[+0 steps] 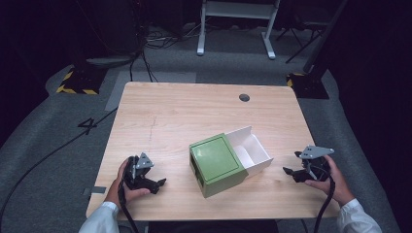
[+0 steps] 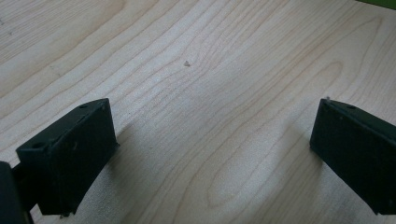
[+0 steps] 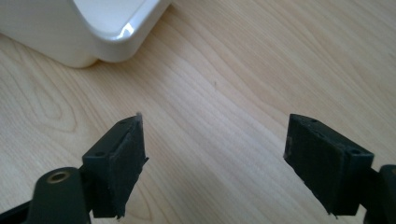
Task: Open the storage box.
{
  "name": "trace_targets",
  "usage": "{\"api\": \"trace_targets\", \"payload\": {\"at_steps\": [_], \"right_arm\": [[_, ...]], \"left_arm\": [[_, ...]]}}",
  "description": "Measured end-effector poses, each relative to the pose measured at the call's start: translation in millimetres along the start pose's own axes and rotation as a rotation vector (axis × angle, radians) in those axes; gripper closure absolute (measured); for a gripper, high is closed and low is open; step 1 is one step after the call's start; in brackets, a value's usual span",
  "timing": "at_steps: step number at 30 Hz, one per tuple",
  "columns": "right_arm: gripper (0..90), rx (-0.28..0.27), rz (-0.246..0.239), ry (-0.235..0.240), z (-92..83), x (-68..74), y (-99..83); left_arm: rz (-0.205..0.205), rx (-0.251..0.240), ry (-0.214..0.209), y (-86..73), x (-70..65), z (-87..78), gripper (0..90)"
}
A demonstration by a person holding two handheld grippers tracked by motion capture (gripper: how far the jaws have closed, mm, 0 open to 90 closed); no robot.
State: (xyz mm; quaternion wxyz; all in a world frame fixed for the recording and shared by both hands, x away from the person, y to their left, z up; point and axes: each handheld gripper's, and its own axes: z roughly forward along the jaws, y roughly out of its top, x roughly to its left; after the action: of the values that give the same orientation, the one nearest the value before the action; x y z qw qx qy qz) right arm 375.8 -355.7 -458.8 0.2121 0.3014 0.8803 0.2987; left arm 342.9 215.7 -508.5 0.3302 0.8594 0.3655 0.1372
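Green box (image 1: 216,164) sits mid-worktop (image 1: 194,107), slightly toward the near edge, rotated a bit, with its white drawer (image 1: 250,149) pulled out toward the far right; drawer looks empty, one divider visible inside. Left gripper (image 1: 158,184) rests on the worktop near the front-left, well apart from the box, fingers (image 2: 70,154) spread wide with nothing between them, just bare wood. Right gripper (image 1: 290,174) rests front-right, near the drawer's outer end but not touching; its fingers (image 3: 119,163) are also wide open and empty, and the right gripper view has the drawer's rounded white corner (image 3: 107,42) just ahead and to one side. My read: the job is working the drawer, most likely pushing it shut, and neither hand has engaged yet. To do it well: brace the green shell with the left gripper on the side opposite the drawer so the box doesn't slide or spin on the smooth wood. Bring the right gripper square onto the drawer's end face, not the corner, and push along the drawer's own axis, which is skewed relative to the worktop edge. An off-axis push will likely jam the drawer or yaw the whole box. Go slow and keep the fingers clear of the gap between drawer front and shell.
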Motion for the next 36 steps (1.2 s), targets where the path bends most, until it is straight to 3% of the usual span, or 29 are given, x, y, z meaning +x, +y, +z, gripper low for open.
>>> {"api": "trace_targets", "payload": {"at_steps": [6,13,22,29,36], "right_arm": [[19.6,0.011,0.009,-0.002,-1.1,3.0,-17.3],[19.6,0.0,0.064,0.012,-2.9,2.4,-37.1],[19.1,-0.02,0.167,0.02,-5.5,-2.3,-67.0],[18.7,-0.087,0.248,0.013,-12.1,-5.8,-88.0],[16.8,-0.092,0.268,-0.01,-13.3,-4.8,-91.0]], "left_arm": [[0.001,0.0,0.0,0.0,0.0,0.0,0.5],[0.0,0.0,0.0,0.0,0.0,0.0,0.5],[0.001,0.0,0.0,0.0,0.0,0.0,0.5],[0.001,0.0,0.0,0.0,0.0,0.0,0.5],[0.001,0.0,0.0,0.0,0.0,0.0,0.5]]}}
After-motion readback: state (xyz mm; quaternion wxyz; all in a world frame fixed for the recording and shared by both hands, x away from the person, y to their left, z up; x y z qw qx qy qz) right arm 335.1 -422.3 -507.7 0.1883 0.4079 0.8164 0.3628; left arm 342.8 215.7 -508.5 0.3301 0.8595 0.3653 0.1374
